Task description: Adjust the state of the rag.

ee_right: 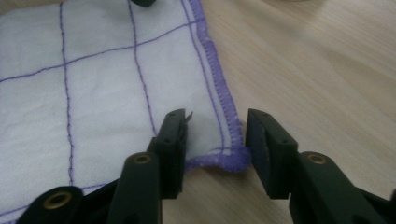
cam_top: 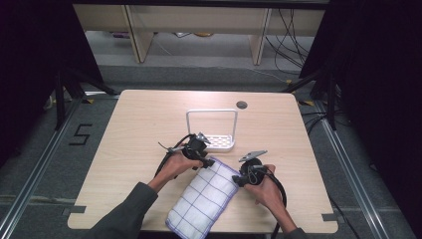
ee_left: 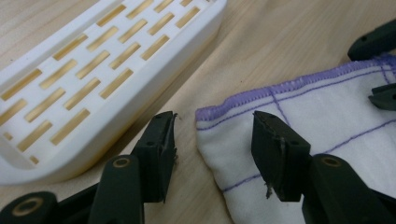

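Observation:
A white cloth (cam_top: 204, 196) with a purple grid and purple hem lies folded on the table near the front edge. My left gripper (cam_top: 209, 162) is at the cloth's far left corner. In the left gripper view its jaws (ee_left: 215, 126) stand apart astride that corner of the cloth (ee_left: 327, 107), pads not touching it. My right gripper (cam_top: 236, 180) is at the far right corner. In the right gripper view it (ee_right: 217, 123) is open, with the hemmed corner of the cloth (ee_right: 102, 93) between the jaws.
A white slotted rack (cam_top: 226, 144) with a tall loop handle (cam_top: 211, 112) stands just behind the left gripper, close to its left jaw (ee_left: 93, 70). A cable hole (cam_top: 242, 105) sits near the far edge of the wooden table (cam_top: 149, 119).

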`<state>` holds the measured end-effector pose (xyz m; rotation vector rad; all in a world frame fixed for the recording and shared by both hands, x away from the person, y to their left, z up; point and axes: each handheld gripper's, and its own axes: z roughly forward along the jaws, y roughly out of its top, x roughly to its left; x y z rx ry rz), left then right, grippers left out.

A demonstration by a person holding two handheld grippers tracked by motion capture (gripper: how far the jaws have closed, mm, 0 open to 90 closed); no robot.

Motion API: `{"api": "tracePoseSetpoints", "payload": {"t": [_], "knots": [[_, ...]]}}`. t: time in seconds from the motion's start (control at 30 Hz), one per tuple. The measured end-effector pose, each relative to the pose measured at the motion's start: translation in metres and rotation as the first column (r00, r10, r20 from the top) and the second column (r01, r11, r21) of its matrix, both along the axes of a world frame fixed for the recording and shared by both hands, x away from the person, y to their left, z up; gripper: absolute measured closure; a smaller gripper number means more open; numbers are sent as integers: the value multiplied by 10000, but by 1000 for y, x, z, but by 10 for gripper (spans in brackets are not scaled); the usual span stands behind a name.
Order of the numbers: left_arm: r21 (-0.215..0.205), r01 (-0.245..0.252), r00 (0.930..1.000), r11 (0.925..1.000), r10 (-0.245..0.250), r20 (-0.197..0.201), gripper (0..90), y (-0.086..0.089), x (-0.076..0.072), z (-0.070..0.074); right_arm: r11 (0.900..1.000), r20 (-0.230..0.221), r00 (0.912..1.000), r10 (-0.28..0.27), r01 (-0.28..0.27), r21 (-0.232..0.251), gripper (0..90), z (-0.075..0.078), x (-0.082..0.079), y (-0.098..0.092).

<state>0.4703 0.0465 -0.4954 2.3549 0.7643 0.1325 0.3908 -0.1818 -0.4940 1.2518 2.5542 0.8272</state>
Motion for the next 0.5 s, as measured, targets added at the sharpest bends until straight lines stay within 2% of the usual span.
{"api": "tracePoseSetpoints", "payload": {"t": [0.07,0.1,0.13,0.2,0.23,0.27,0.3,0.37,0.5], "knots": [[-63,8,10000,10000,-8,42,502,-2,0,0,9998,75,9998,173,-172,-49,641,0,0,1],[32,104,9999,9999,-104,37,522,-3,-1,0,9998,60,9998,212,-212,-32,663,0,0,1],[-172,-74,9999,9998,76,75,534,-6,-2,-2,9997,25,9997,248,-248,-20,678,0,0,1],[115,118,9999,9999,-118,25,552,-6,0,-2,9993,-15,9993,362,-361,81,735,0,0,1],[38,-101,9999,9999,101,-115,556,-6,-1,-3,9989,42,9989,461,-462,101,750,0,0,1],[-176,2,10000,9998,-3,-59,578,-7,0,-4,9991,-60,9992,404,-403,119,772,0,-1,2],[-88,218,9998,9997,-218,19,616,-6,0,-4,9993,-116,9993,350,-348,150,789,0,-2,3],[-65,344,9994,9994,-343,73,677,-6,1,-3,9989,-107,9990,427,-425,195,811,0,-2,3],[-253,215,9997,9994,-213,97,810,-6,0,-3,9980,-40,9981,609,-609,177,836,1,-3,3]]}}
